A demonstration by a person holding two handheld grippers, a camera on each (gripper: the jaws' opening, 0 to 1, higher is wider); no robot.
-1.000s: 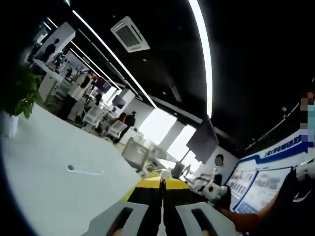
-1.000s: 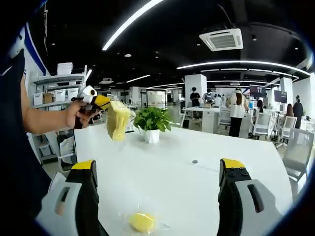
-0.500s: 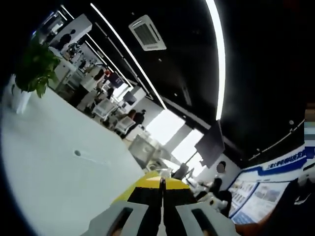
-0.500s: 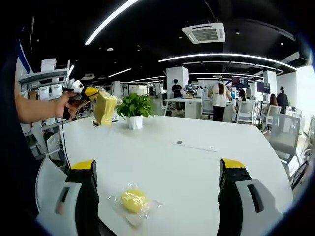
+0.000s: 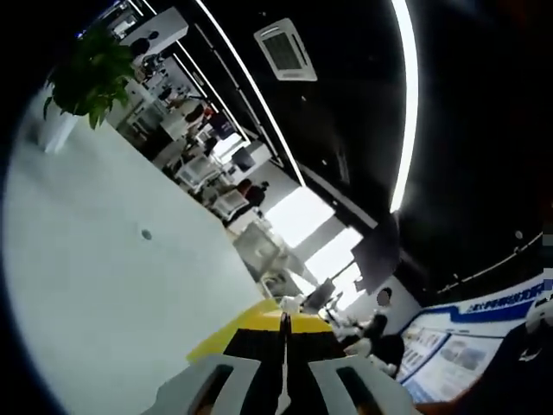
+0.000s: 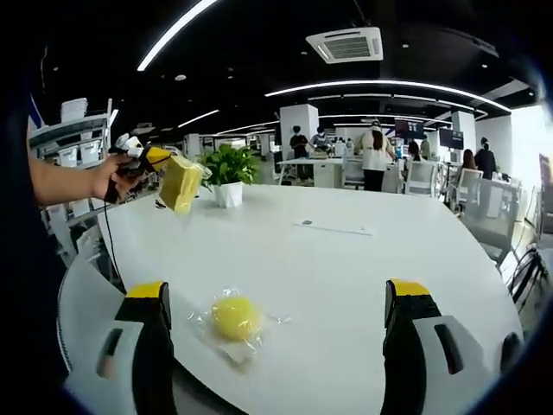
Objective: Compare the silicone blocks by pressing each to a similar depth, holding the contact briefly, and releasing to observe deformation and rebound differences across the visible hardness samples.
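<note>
- The left claw point(image 6: 169, 175), seen at the far left of the right gripper view, is held up in the air by the person's hand point(image 6: 115, 175), above the tabletop's point(image 6: 363, 285) left edge. Its jaws are closed on a yellow block in a clear bag point(image 6: 180, 183), which hangs off the claw tip clear of the surface.
- In the left gripper view the same claw's jaws point(image 5: 283, 341) meet with no gap between them, and a strip of the yellow block point(image 5: 251, 322) shows just past the tips; the camera points up towards the ceiling lights, so the block itself is mostly out of sight there.
- Just beside the held block, further back, a potted plant point(image 6: 228, 175) stands on the tabletop.
- Nearer the camera, left of centre, a round yellow block in clear wrap point(image 6: 234, 318) lies flat on the tabletop, touching neither claw.
- The right claw point(image 6: 281, 346) is spread wide with nothing between its jaws, and sits low over the near edge, the round block between and just ahead of the jaws.
- My reading: one sample is under a squeeze-and-hold in the left claw, while the round one awaits its turn.
- The next move likely calls for easing the left jaws apart to watch the rebound, then bringing the right claw down around or onto the round block and matching the same depth.
</note>
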